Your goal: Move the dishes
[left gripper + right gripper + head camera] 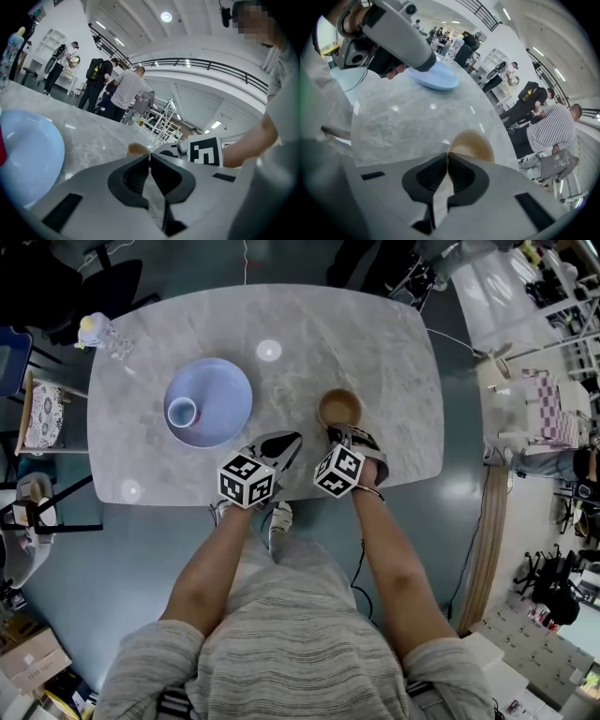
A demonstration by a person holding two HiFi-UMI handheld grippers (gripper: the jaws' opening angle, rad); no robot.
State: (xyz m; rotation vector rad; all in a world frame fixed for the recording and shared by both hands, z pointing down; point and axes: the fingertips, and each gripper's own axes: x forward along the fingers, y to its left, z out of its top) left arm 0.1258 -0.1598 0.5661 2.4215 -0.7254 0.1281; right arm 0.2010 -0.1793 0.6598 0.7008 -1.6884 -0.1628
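A brown wooden bowl (339, 409) stands on the marble table (375, 343), right of centre. My right gripper (339, 432) reaches steeply down to its near rim. In the right gripper view the jaws (448, 154) meet right on the rim of the bowl (471, 144), shut on it. A pale blue plate (225, 395) with a small cup (182, 412) on it sits to the left. My left gripper (286, 442) hovers near the table's front edge between plate and bowl. Its jaws (150, 155) are shut with nothing between them. Beyond them are the plate (28, 164) and the bowl (137, 149).
A clear bottle with a yellow top (101, 334) stands at the table's far left corner. Chairs (42, 413) stand left of the table. Several people (126, 93) stand in the hall beyond the table. The front edge of the table runs just under both grippers.
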